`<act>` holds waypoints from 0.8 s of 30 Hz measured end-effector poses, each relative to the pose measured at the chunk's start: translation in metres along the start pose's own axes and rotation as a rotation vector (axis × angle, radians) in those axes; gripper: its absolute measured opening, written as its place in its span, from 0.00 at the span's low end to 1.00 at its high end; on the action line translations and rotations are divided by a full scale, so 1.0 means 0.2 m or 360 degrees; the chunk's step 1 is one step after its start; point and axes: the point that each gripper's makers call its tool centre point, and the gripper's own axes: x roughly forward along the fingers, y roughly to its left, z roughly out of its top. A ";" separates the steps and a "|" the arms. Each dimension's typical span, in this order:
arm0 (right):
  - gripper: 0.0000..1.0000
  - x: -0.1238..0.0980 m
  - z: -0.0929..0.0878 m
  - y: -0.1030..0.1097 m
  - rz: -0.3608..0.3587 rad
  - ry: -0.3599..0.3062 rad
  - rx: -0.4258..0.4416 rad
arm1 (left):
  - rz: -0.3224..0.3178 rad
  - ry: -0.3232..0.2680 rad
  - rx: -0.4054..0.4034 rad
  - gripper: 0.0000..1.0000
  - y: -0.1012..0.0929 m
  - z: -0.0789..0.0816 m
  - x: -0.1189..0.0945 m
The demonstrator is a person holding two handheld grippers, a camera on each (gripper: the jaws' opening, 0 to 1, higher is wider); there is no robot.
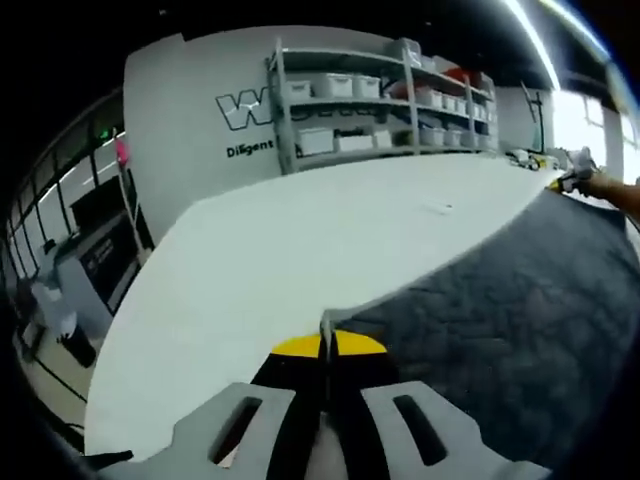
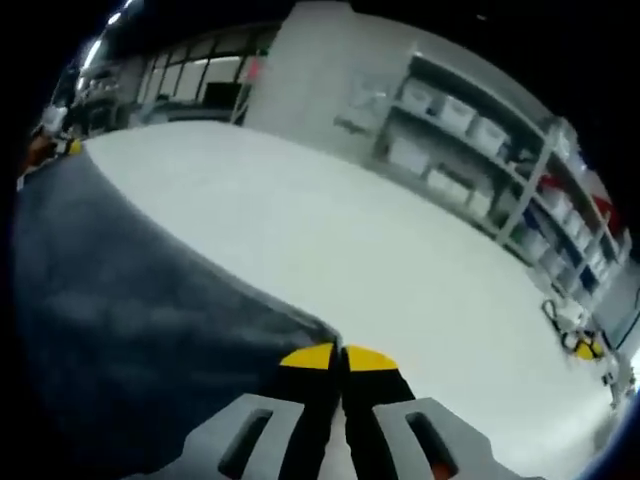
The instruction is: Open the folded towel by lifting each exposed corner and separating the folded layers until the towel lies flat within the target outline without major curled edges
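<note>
Both hand-held grippers (image 1: 327,345) (image 2: 340,352) clamped on dark towel (image 1: 520,300) corners, white table (image 1: 280,250), storage shelves (image 1: 380,100) beyond.

white wall (image 1: 190,120), shelving (image 1: 380,100) with bins, windows (image 1: 580,125).

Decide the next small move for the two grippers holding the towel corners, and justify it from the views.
Probably draw the corners apart and lower them. The left gripper and right gripper are each shut on a corner of the dark towel, spread over the white table.
</note>
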 end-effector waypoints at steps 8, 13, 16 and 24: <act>0.00 0.04 0.03 -0.02 -0.0012 -0.0011 0.0041 | 0.0041 0.0020 0.0103 0.00 0.05 0.04 0.09; 0.00 0.05 0.04 -0.01 -0.0020 -0.0012 0.0047 | 0.0062 0.0020 0.0139 0.00 0.05 0.05 0.13; 0.00 0.07 0.06 -0.01 -0.0026 0.0000 0.0032 | 0.0065 0.0016 0.0126 0.00 0.06 0.06 0.15; 0.00 0.10 0.08 -0.01 -0.0030 0.0011 0.0044 | 0.0049 0.0017 0.0108 0.00 0.08 0.08 0.19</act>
